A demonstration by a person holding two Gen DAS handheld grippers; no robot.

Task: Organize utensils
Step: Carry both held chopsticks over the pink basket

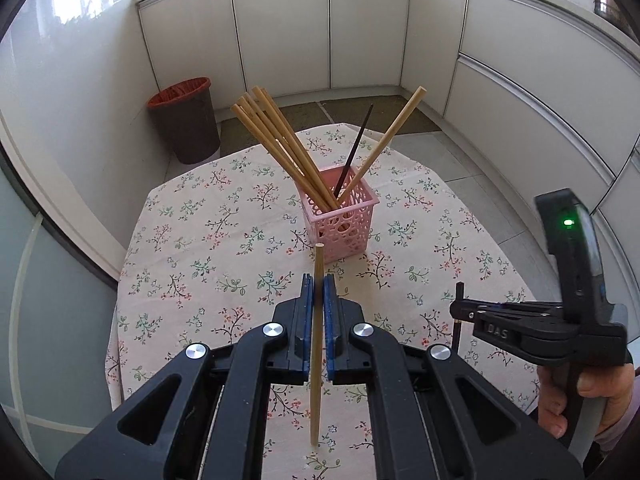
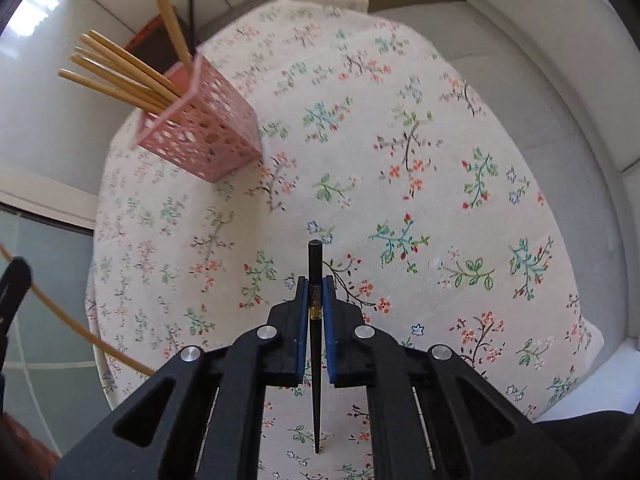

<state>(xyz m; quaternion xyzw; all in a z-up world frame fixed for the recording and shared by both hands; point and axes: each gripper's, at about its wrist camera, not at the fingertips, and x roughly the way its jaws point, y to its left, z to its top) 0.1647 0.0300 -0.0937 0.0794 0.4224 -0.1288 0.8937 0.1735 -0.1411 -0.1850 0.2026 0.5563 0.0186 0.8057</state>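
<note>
Left tool (image 1: 319, 294) squeezing a tan chopstick (image 1: 317, 344), right tool (image 2: 315, 298) squeezing a black chopstick (image 2: 315, 360), pink basket (image 1: 340, 216) of chopsticks on the flowery desk (image 1: 208, 248)

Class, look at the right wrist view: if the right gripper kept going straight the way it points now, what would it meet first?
Most likely the floral tablecloth. The right gripper, shut on a black chopstick, points down at bare cloth; the pink basket sits off to its left. Depth is uncertain.

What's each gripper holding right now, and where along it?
Left gripper pinches a bamboo chopstick near its blunt upper end. Right gripper pinches a black chopstick near its thick end, with the tapered tip pointing down.
</note>
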